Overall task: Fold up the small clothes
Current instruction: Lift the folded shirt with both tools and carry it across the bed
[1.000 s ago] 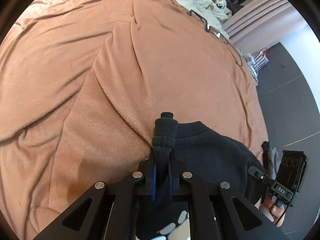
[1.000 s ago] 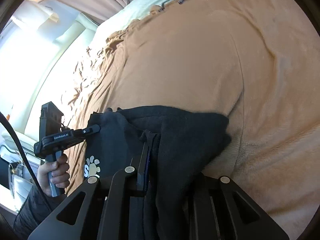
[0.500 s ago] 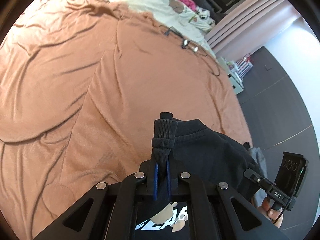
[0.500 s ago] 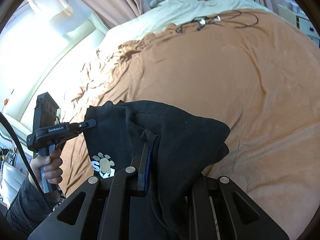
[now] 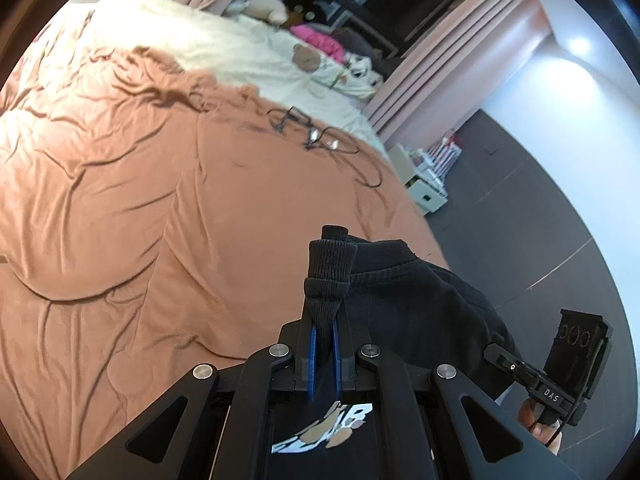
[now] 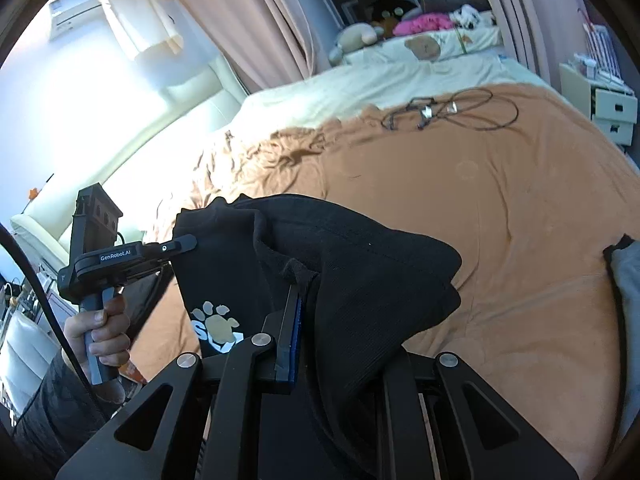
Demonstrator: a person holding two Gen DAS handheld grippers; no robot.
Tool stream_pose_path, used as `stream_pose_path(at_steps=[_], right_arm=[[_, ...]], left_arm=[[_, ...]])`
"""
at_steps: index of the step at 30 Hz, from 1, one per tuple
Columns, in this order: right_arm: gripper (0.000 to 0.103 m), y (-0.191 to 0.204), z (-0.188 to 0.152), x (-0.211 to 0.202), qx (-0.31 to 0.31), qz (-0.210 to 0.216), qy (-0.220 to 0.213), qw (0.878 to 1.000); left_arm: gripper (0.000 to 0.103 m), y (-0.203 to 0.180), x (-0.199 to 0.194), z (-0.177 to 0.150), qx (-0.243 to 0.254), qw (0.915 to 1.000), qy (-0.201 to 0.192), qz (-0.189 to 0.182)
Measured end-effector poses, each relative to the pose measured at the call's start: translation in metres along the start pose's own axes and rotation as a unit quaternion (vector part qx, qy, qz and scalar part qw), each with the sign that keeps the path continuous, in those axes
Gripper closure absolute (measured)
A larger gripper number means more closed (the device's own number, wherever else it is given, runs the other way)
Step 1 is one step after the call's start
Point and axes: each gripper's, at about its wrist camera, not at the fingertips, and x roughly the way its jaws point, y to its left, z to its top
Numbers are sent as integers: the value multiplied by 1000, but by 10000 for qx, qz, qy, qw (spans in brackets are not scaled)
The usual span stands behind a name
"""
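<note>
Sweatshirt off bed, unfolded; your left gripper clamped on cuff, right gripper probably pinching hem. Folding all left.

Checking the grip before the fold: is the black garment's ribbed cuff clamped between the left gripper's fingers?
Yes, the ribbed cuff of the black garment stands pinched between the left gripper's blue-padded fingers.

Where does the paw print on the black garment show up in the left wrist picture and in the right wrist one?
Left wrist: paw print at bottom centre, below the left gripper, on the black garment.
Right wrist: paw print at lower left, left of the right gripper.
Shared landmark: the tangle of black cables on the brown blanket.
</note>
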Motion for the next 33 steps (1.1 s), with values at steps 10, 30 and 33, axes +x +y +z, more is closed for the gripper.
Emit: stream_pose_path(at_steps=[10,30,33], right_arm=[[92,42,-37,-71,-286,10,-411,9987],[93,146,-79,-175,-1175,462,-1294,9835],[93,151,-76,-172,-1186,649,-1281,9825]], left_arm=[[97,-34,-74,-24,237,9984,-449,-227],[97,-78,-261,-45,558,9836,-1668,-399],[97,-74,-294,-47,527,9809,-1839,-363]])
